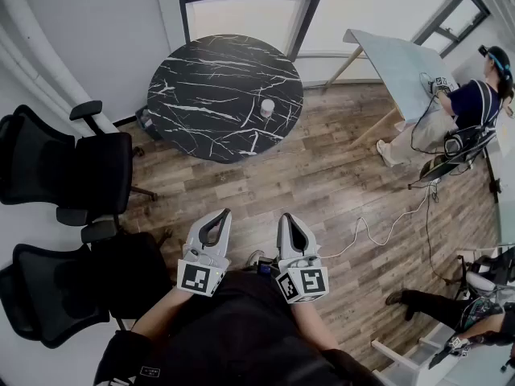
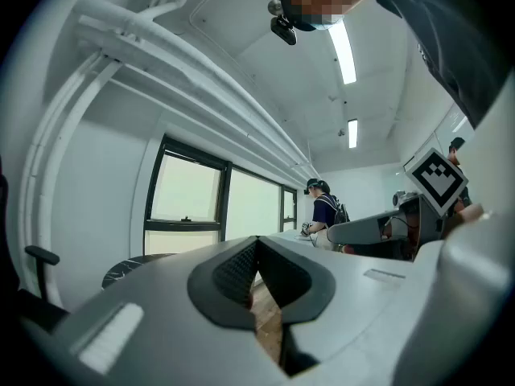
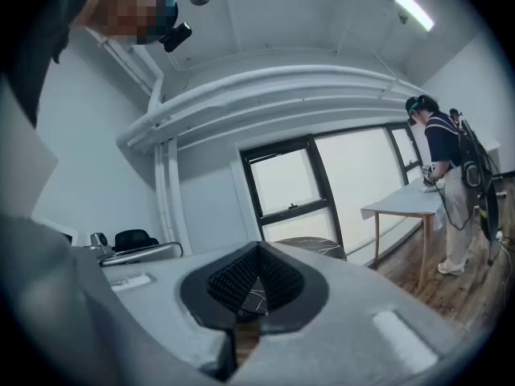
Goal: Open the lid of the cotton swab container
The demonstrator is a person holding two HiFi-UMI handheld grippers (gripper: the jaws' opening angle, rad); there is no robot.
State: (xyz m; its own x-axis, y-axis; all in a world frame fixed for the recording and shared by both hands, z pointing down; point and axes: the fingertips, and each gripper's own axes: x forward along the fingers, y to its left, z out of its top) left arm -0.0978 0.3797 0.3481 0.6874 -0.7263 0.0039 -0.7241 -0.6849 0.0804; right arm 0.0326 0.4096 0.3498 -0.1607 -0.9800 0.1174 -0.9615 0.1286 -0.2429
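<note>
A: Counts, quick. Tongs?

B: Two. Left tongs (image 1: 224, 215) and right tongs (image 1: 284, 217) are side by side over the wood floor (image 1: 338, 175), tips aimed toward the round black bench (image 1: 201, 87). Both are clenched tight, with nothing between the pads.

A: Task thing?

B: One cotton swab container (image 1: 267, 108). It's small, pale and upright on the round black bench, right of its middle. It's well apart from both tongs and too small to tell anything about the lid.

A: Chairs?

B: Two, both black, at the left. The far chair (image 1: 76, 167) is near the round bench. The near chair (image 1: 56, 292) is just beside the wearer's left arm.

A: Other people?

B: Two. A standing person (image 1: 471, 107) is at the pale bench (image 1: 394, 59), top right. A second person (image 1: 451, 312) is bottom right, partly cut off by the edge.

A: What differs between views?

B: The container and the second person show in the head view only. The left gripper view gives two ceiling lights (image 2: 342, 51), the window (image 2: 189, 199), the standing person far off, and the right tongs at its right edge. The right gripper view gives one ceiling light, a slice of the round black bench just past its own pads, and the standing person beside the pale bench's legs.
</note>
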